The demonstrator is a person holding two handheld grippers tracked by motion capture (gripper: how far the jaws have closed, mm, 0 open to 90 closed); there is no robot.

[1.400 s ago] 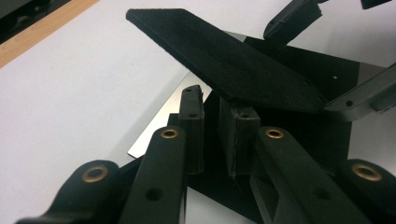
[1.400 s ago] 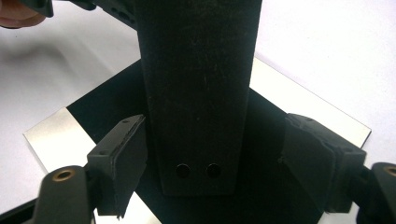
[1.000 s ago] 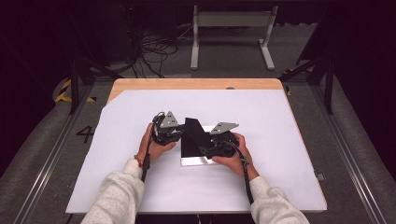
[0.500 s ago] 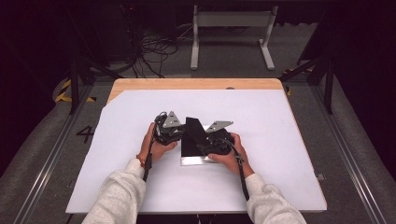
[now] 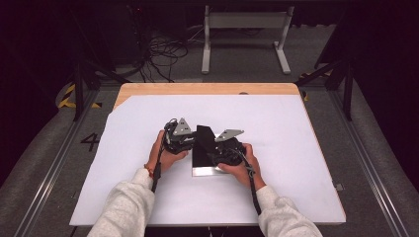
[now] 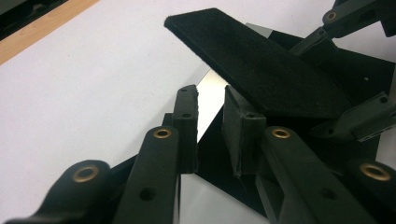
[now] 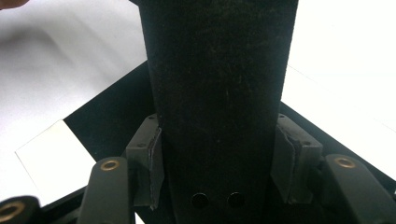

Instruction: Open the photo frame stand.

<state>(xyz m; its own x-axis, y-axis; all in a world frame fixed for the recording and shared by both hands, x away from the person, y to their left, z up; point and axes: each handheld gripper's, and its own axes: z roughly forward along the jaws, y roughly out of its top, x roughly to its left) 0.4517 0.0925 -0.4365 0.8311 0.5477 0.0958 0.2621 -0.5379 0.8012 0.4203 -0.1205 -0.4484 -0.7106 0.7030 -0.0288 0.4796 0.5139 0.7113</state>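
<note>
A flat black case with a shiny silver face [image 5: 210,171] lies on the white sheet at mid table. Its black felt panel [image 5: 203,134] is lifted and tilted. My right gripper [image 5: 222,148] is shut on that panel [image 7: 219,70], one pad on each long edge [image 7: 217,135]. My left gripper [image 5: 184,140] sits at the case's left edge. Its jaws [image 6: 209,100] stand a little apart over the silver face [image 6: 212,84] and a black corner, pinching nothing that I can see. The right gripper's fingers [image 6: 364,119] show beyond the raised panel [image 6: 261,60].
A white sheet [image 5: 306,148] covers most of the wooden table [image 5: 207,89], with bare sheet on all sides of the case. Cables [image 5: 158,54] and a metal stand [image 5: 244,29] lie on the floor beyond the far edge.
The right gripper has edged slightly left with the panel still in it. The left gripper has stayed about where it was.
</note>
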